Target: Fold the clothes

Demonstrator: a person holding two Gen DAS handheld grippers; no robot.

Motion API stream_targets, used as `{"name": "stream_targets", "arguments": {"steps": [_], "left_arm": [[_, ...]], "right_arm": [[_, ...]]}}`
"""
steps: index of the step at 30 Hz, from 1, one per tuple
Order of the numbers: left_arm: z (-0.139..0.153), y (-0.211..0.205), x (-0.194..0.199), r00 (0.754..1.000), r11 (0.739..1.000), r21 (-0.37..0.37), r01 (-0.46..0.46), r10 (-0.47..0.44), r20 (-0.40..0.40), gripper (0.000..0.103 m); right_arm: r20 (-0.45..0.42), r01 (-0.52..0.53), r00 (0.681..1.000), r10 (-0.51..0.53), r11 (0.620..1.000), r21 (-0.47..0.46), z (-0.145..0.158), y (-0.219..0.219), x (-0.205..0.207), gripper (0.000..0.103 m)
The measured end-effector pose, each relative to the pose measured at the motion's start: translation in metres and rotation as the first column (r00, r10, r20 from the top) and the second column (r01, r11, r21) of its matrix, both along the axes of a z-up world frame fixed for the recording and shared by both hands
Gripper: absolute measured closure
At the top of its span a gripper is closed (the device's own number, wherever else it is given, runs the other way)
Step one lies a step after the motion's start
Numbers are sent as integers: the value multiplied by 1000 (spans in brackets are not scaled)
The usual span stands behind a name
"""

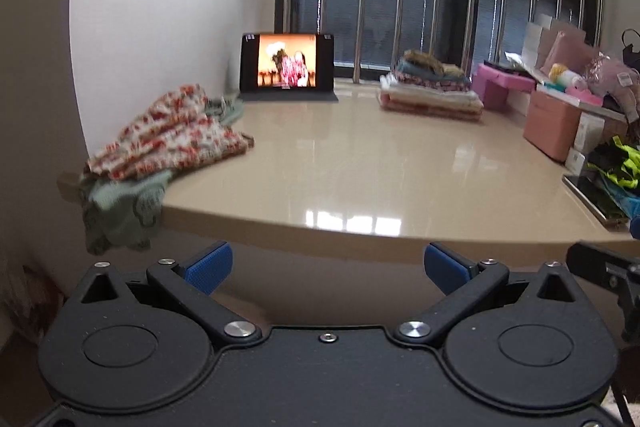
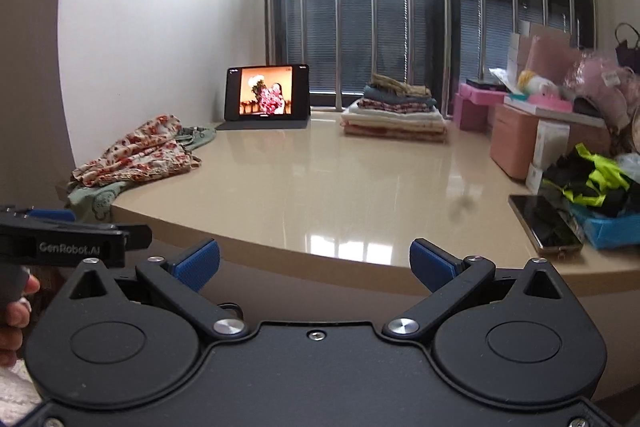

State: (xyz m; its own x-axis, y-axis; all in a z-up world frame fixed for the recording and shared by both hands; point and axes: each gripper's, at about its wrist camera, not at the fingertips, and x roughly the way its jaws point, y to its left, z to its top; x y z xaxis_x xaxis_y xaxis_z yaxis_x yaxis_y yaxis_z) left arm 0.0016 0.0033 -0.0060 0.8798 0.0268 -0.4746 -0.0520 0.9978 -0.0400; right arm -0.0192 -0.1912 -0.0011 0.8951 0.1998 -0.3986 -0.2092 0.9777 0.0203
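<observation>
With both my left hand-held gripper (image 1: 326, 269) and right hand-held gripper (image 2: 315, 265) spread empty short of the counter (image 1: 360, 163), I'd take the floral garment (image 1: 168, 135), heaped far left, by its top edge.

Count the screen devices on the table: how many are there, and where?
2. A tablet stands propped at the back by the window, screen lit. A phone lies flat at the right edge, screen dark. The clutter on the right could hide others.
</observation>
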Motion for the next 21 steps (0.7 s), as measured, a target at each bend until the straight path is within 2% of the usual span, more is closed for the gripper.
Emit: {"name": "stream_targets", "arguments": {"steps": [2,5,7,11,21], "left_arm": [[-4,-1,4,1000,1000,-11,3,-4,-12,0],[-13,1,12,996,1000,-23,19,-20,-85,0],[-15,8,15,995,999,-39,0,-4,-103,0],[-21,17,17,992,997,-70,-19,10,-128,0],[-31,21,18,988,996,-84,-1,-11,-151,0]], "right_arm": [[-2,-5,1000,5,1000,-5,-2,2,7,1],[-27,-9,1000,9,1000,5,-9,4,10,1],[-46,-4,999,4,1000,5,-14,4,10,1],[-68,5,998,-4,1000,6,-19,2,10,1],[-99,-22,995,20,1000,-16,-25,9,14,1]]}}
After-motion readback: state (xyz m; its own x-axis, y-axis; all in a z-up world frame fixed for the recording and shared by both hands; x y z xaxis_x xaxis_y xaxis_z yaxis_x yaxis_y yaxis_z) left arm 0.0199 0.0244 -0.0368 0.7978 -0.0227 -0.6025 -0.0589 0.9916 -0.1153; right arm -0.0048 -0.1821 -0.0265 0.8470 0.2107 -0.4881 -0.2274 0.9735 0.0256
